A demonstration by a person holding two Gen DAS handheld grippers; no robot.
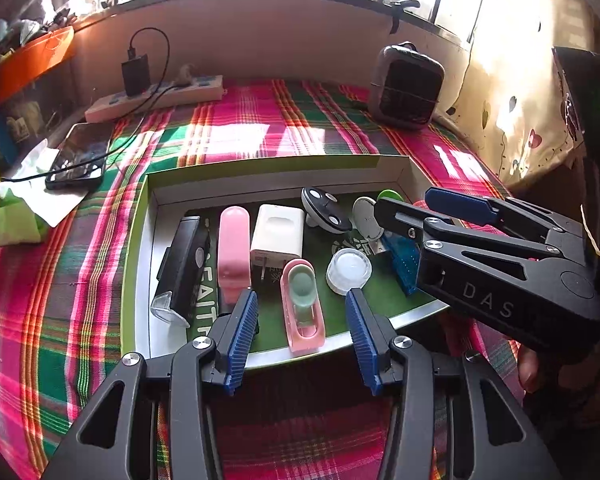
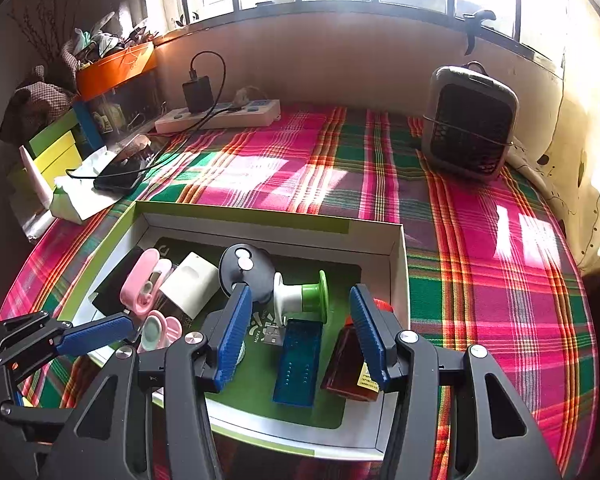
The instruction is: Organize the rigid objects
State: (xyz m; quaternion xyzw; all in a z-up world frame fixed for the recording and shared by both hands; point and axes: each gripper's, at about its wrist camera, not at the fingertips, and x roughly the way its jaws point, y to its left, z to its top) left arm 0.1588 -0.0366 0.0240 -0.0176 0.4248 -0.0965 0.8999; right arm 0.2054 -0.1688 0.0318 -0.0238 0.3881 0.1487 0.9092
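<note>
While both tongs hung wide open and empty, the box [image 2: 398, 258] sat on the plaid cloth [image 2: 480, 264].
Left gripper [image 1: 302, 324] and right gripper [image 2: 300, 330] hovered over it; inside lay two pink clips [image 1: 233, 254], one white charger [image 1: 277, 236], one blue case [image 2: 298, 362], one amber bottle [image 2: 346, 366].

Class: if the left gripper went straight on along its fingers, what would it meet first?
Probably the pink clip-like holder in the box: it lies between the open left gripper fingers. Depth is unclear, so it may pass just above it.
</note>
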